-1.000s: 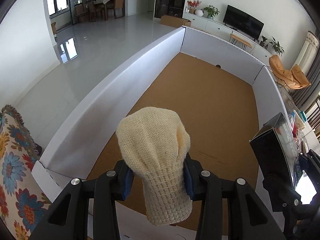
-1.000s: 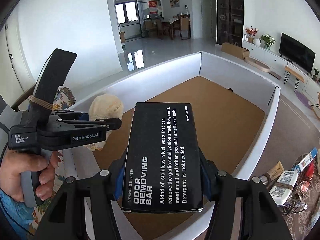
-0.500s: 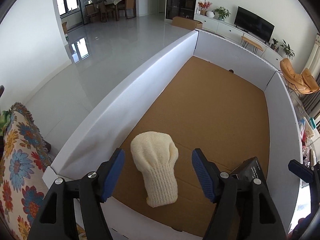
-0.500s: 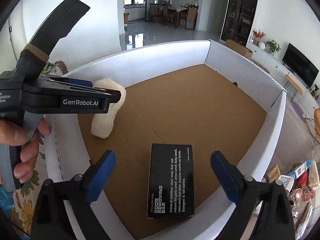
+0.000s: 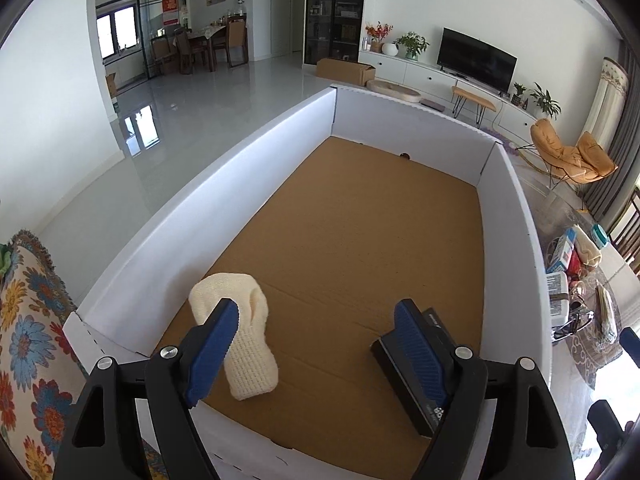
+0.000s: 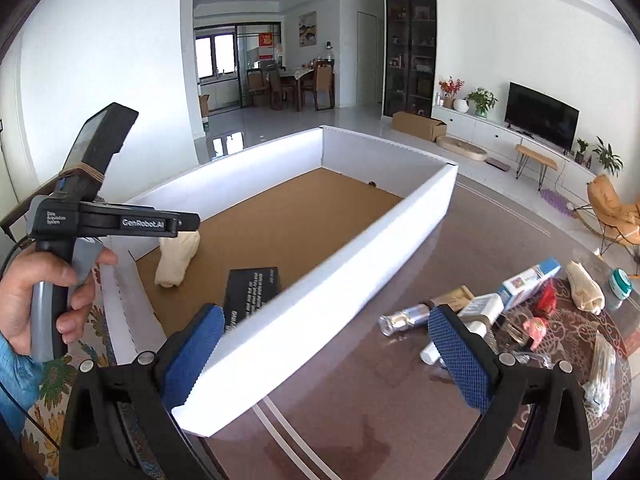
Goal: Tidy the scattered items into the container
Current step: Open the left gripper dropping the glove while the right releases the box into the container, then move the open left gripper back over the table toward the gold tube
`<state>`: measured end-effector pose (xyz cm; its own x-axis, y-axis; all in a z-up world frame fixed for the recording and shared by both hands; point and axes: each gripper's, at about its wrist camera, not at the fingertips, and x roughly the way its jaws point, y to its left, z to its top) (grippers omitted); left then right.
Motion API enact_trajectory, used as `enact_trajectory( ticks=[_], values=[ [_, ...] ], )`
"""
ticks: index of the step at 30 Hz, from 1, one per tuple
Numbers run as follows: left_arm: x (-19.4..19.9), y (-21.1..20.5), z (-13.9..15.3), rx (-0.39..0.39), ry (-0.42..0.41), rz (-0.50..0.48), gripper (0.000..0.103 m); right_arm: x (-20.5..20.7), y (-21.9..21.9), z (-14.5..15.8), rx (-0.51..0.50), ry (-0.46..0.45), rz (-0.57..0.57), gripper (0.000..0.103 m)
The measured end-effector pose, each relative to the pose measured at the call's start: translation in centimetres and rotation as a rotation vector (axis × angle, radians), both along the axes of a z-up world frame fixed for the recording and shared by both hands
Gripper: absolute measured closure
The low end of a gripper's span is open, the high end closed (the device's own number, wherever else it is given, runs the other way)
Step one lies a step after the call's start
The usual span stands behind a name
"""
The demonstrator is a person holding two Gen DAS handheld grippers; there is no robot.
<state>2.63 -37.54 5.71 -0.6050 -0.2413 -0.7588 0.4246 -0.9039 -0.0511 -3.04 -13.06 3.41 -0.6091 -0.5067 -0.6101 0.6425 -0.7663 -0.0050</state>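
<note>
A cream knitted sock lies on the brown floor of the big white-walled box, near its front left corner. The black "odor removing bar" carton lies flat on that floor to the sock's right. My left gripper hovers over the box's near end, jaws opening, gripping nothing. My right gripper stands wide open and empty, straddling the box's right wall. A pile of small items lies on the table right of the box.
The box sits on a glossy brown table. A floral cloth lies at its left. A person's hand holds the left gripper's handle. The living room floor and furniture lie beyond.
Both grippers opened and let go: the sock and the black carton dropped to the box floor. The right gripper then swung right over the wall toward the pile. The left gripper drew back and up.
</note>
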Motion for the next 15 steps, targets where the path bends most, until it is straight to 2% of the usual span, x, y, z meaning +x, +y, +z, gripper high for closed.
enact_trajectory(
  ticks=[3,5,7,12,15],
  values=[
    [0.3,4.2,1.6,-0.043,0.048,-0.07,0.021,-0.7,6.7,-1.7,0.008,-0.01,-0.123,0.001],
    [0.3,7.2,2.0,-0.096,0.059,-0.103,0.017,-1.1,11.9,-3.2,0.015,-0.036,-0.227,0.001],
    [0.2,9.9,2.1,-0.136,0.073,-0.146,0.017,-2.2,16.9,-4.6,0.021,-0.075,-0.344,0.001],
    [-1.4,16.3,0.8,-0.177,0.034,-0.3,0.017,-2.6,29.2,-7.2,-0.041,-0.159,-0.607,0.001],
    [-2.0,19.7,0.4,-0.269,0.028,-0.353,0.017,-2.1,33.9,-7.9,-0.093,-0.197,-0.706,0.001]
  ],
)
